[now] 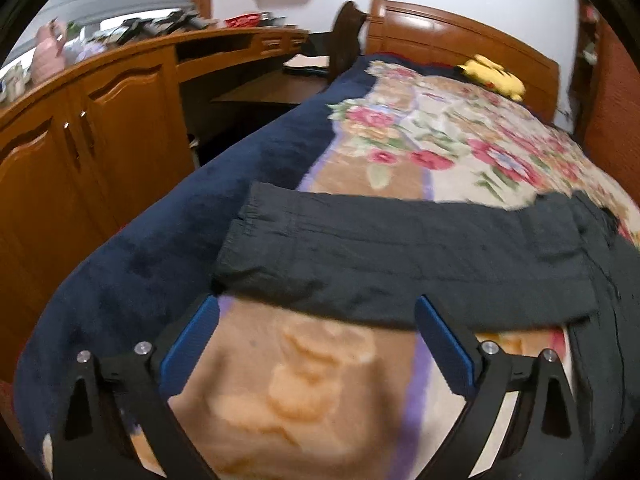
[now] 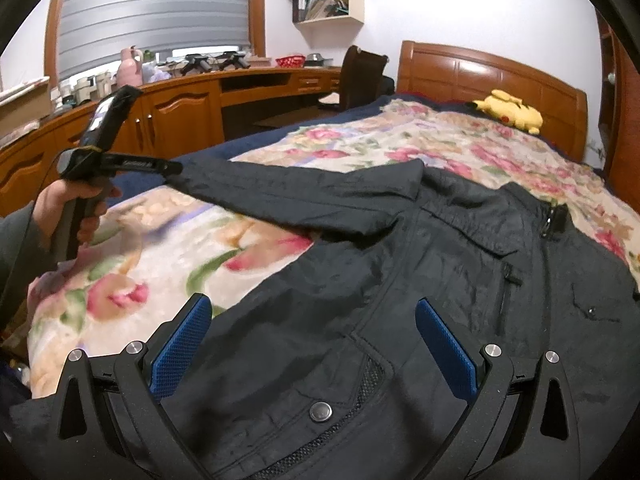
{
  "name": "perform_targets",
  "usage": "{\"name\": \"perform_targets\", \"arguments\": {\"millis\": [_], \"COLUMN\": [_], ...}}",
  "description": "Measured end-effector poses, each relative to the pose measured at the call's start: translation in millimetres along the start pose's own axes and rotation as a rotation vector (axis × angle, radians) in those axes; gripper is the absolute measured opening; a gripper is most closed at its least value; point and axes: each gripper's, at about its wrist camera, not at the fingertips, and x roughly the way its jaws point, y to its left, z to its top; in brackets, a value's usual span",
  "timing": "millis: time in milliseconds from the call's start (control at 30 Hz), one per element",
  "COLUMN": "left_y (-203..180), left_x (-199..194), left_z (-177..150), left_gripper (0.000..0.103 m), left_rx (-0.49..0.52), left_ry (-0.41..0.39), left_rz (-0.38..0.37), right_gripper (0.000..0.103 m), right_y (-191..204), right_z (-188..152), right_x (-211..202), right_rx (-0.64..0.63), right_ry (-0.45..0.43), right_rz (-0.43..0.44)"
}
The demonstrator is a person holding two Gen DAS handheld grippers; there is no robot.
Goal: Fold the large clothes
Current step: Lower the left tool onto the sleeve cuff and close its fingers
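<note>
A black jacket (image 2: 400, 280) lies front up on the bed, its zip and snap button showing. One sleeve (image 1: 400, 248) stretches out to the left across the floral blanket (image 1: 420, 140). My left gripper (image 1: 316, 302) is open wide at the near edge of that sleeve, close to the cuff (image 1: 248, 240), with nothing pressed between its blue pads. In the right wrist view a hand holds the left gripper (image 2: 174, 168), whose tips are at the sleeve's end (image 2: 192, 180). My right gripper (image 2: 313, 302) is open just above the jacket's lower front, holding nothing.
A yellow plush toy (image 2: 512, 112) lies by the wooden headboard (image 2: 492, 72). A dark blue cover (image 1: 140, 260) hangs over the bed's left side. Wooden cabinets and a cluttered desk (image 1: 80, 140) run along the left wall, with a chair (image 2: 356, 76) beside the bed.
</note>
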Motion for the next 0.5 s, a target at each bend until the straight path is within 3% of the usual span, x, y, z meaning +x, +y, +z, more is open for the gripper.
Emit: {"name": "perform_targets", "arguments": {"millis": [167,500], "left_y": [20.4,58.1], "left_x": [19.0,47.4], "left_z": [3.0,5.4], "left_gripper": [0.086,0.079], "left_rx": [-0.113,-0.256], "left_ry": [0.015,0.048], "left_rz": [-0.013,0.002], "right_gripper": [0.103,0.103], "right_y": [-2.2,-5.6], "right_z": [-2.7,-3.6], "right_x": [4.2,7.7], "right_rx": [0.008,0.024], "right_ry": [0.015,0.028], "right_rz": [0.008,0.014]}}
